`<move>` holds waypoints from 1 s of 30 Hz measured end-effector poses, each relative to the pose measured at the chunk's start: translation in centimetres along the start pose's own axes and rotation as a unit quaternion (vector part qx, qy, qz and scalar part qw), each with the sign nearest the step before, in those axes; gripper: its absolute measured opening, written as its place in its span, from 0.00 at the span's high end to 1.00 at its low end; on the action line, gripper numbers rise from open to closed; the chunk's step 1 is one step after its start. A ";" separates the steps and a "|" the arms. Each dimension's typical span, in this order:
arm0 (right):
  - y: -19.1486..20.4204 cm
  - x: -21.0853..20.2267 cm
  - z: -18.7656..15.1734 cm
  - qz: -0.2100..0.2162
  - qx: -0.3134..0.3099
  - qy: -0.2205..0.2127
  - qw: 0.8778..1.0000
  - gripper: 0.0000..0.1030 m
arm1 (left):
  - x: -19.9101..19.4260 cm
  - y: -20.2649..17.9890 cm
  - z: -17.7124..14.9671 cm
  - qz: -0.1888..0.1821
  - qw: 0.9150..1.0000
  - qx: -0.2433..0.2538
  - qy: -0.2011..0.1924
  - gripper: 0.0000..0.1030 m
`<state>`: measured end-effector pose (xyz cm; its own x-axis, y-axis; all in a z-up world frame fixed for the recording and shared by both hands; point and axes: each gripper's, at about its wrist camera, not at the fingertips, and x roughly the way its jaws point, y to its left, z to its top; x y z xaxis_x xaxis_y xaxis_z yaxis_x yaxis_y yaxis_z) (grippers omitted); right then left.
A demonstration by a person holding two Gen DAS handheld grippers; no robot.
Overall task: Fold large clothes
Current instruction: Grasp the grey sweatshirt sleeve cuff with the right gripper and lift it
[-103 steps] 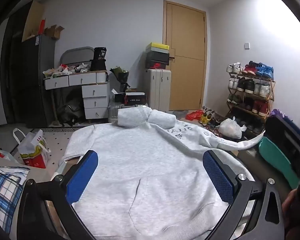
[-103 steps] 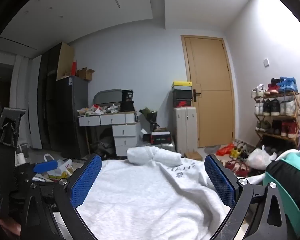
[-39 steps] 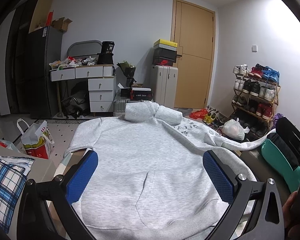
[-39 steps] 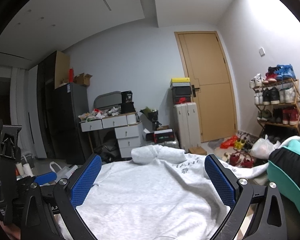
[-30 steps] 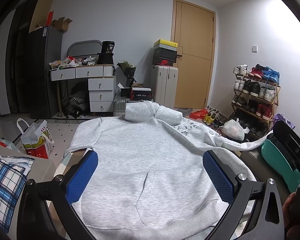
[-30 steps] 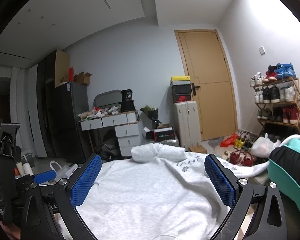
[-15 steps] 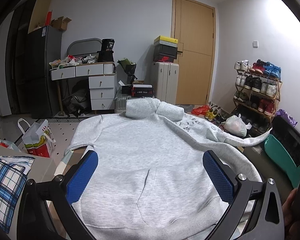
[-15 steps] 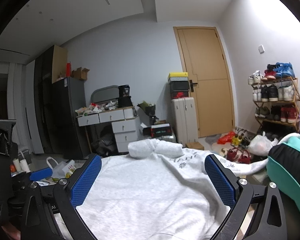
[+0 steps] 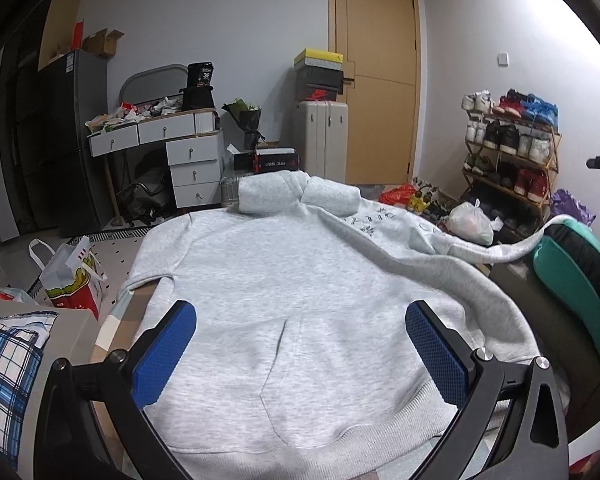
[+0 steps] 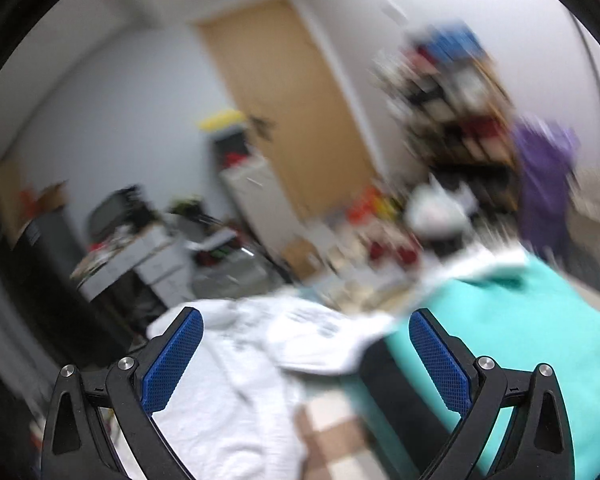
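While above hoodie (image 9: 300,300) | left gripper (image 9: 300,344) wide, level | right gripper (image 10: 306,352) wide, tilted, blurred

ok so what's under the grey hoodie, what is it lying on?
The grey hoodie lies flat on a table; only a wood-toned strip with a pale edge shows at its left side. The rest of the top is covered. Its right sleeve reaches onto a teal chair.
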<state>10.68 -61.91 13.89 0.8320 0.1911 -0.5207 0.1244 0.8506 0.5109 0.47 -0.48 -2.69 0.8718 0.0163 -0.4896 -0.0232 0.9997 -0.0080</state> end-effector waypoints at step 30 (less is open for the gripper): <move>-2.9 8.7 13.4 -0.219 -0.044 -0.040 0.974 0.92 | 2.9 -0.2 -0.3 0.034 0.998 0.035 0.045 0.01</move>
<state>24.79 -69.29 16.97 0.7496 -0.2346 -0.6189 0.4325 0.8815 0.1897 2.85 -0.63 -4.34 0.8214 0.0851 -0.5640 -0.0430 0.9952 0.0875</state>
